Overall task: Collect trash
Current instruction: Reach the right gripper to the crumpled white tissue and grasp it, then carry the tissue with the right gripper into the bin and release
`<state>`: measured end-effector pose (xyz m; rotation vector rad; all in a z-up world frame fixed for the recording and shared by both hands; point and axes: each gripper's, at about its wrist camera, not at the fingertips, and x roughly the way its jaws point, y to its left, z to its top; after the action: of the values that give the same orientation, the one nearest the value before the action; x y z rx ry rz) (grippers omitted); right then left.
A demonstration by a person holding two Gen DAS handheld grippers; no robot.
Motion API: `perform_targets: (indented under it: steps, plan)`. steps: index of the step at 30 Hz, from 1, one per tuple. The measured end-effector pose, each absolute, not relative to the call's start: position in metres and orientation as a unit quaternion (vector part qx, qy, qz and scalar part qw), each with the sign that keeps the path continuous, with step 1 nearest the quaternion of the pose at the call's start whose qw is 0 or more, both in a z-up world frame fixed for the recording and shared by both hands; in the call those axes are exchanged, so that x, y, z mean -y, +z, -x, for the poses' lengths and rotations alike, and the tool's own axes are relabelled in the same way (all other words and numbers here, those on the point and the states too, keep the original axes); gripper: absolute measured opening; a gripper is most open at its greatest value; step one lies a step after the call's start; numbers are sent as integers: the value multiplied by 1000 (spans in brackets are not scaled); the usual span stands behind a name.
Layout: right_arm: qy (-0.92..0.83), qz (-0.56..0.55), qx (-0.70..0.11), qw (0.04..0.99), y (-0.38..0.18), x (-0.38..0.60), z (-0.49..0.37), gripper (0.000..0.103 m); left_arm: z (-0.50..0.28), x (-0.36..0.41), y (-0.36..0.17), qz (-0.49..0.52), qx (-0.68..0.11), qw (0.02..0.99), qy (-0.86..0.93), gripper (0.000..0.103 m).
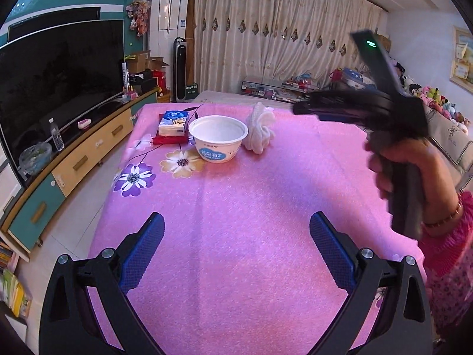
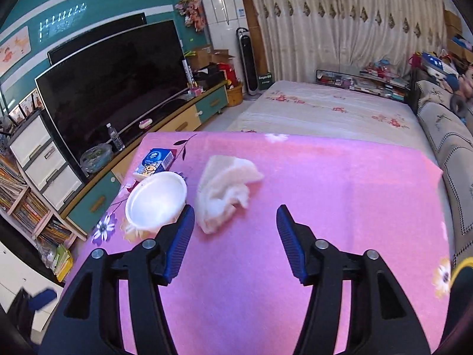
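Right wrist view: I am seeing the crumpled tissue [image 2: 224, 190] lying on the pink tabletop [image 2: 340, 183], just beside the white bowl [image 2: 155, 199], ahead and left of my right gripper [image 2: 235, 244].
Right fingers: I am holding them partly spread, nothing between them.
Left gripper [image 1: 236, 254]: I am keeping its fingers spread wide and empty, well short of the bowl.
Approach: I am judging that swinging left, centring the tissue, then pinching its bulk works best.
Risk: I am watching the bowl, likely light.

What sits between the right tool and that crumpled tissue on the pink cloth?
Nothing visible. The right tool is open and empty, with only bare pink tablecloth ahead of the crumpled tissue. The white bowl stands left of it, apart.
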<state>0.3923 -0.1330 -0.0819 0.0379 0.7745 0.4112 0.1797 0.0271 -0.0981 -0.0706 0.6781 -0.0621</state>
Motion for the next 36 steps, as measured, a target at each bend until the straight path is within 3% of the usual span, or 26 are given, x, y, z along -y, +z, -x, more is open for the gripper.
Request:
perform_targets:
  steps: [17,19,20,22,36]
  plan:
    - [152,-19,-464,873,-142,68,-480,53,-188,-50,-119,62,-352,934,-25,97]
    - [152,-20,-465,872,-146,68,-482,36,-189,-48,-121,62,-354,933,-28,97]
    - [154,-20,-465,872,-147,68,-481,21,-189,-47,-121,62,-354,933,-29,97]
    - [153,-16,-457,876,-146,70,-478,12,-188,-44,-120,60,-354,933,-30,97]
    - [162,0,-379,911,-82,150,-406,9,-193,-25,-117,47,-353,933,-45,97]
